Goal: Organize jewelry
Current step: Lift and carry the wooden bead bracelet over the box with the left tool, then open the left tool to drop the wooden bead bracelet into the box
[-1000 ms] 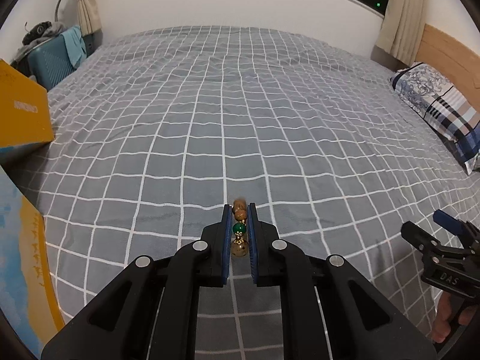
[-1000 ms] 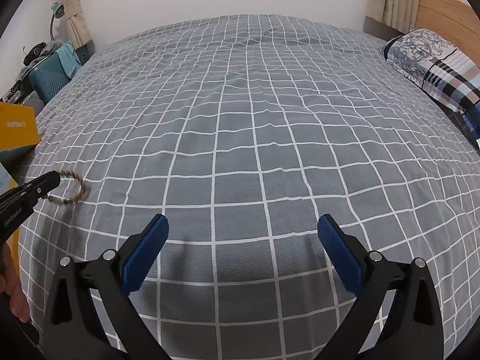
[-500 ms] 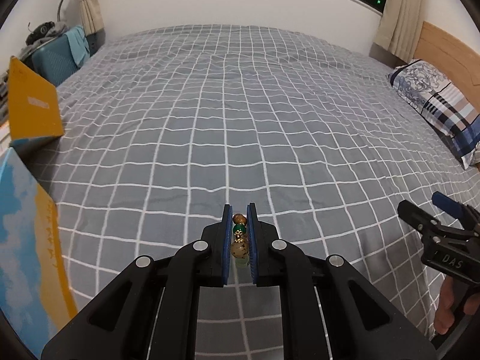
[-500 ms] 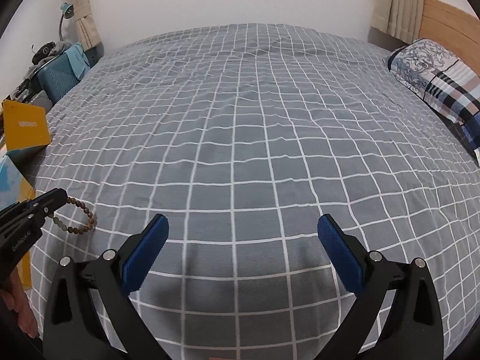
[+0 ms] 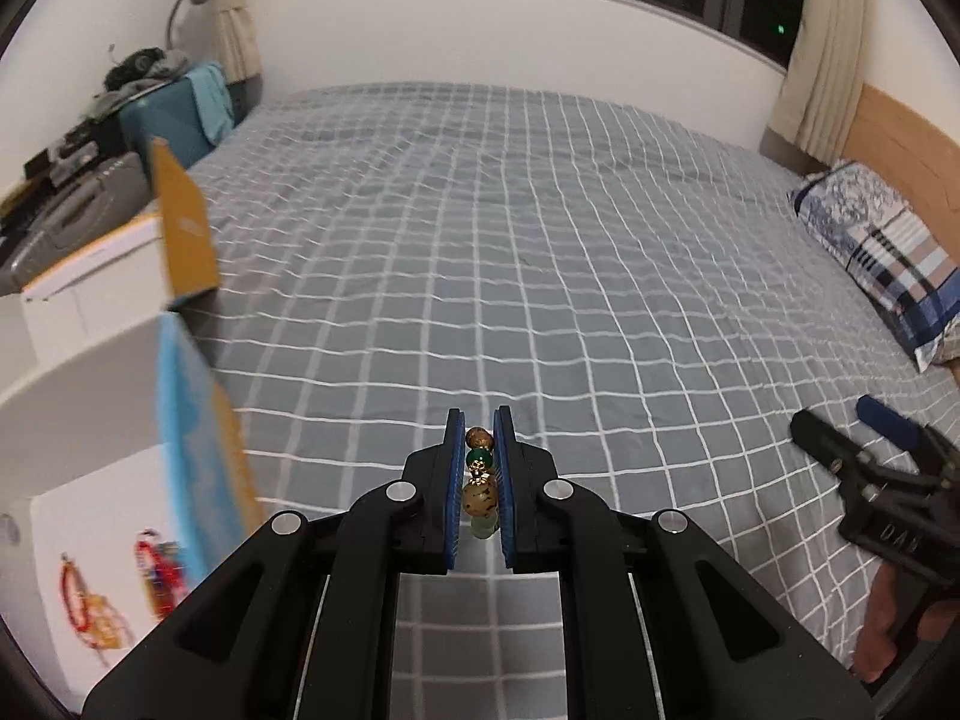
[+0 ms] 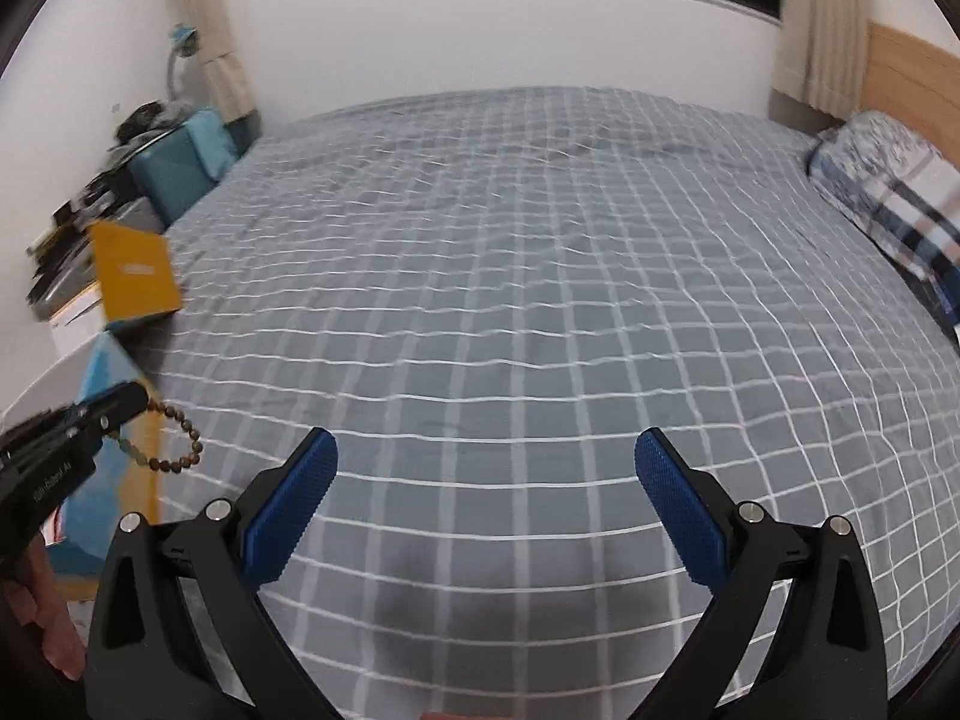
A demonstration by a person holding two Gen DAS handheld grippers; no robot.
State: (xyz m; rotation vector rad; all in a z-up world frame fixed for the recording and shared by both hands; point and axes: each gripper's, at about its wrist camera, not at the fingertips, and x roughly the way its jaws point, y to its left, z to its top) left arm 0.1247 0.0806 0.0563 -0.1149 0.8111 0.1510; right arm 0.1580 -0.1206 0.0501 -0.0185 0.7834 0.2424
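My left gripper [image 5: 479, 426] is shut on a beaded bracelet [image 5: 479, 489] with brown, green and pale beads, held above the grey checked bed. In the right wrist view the left gripper [image 6: 129, 399] shows at the far left with the bracelet [image 6: 174, 447] hanging from its tips as a loop. My right gripper [image 6: 486, 450] is open and empty over the bed; it also shows in the left wrist view [image 5: 840, 426] at the right edge. An open white box [image 5: 90, 516] with a blue and orange lid [image 5: 198, 450] stands at the left, with red jewelry [image 5: 90, 594] inside.
The bed [image 5: 510, 252] fills both views. A second box with an orange flap [image 5: 183, 228] stands behind the first. A blue suitcase [image 5: 174, 120] and clutter lie at the far left. A patterned pillow [image 5: 882, 252] lies at the right by the wooden headboard.
Both grippers have risen and tilted up. The left gripper with the bracelet has moved left toward the open box, whose inside now shows. The right gripper stays open.
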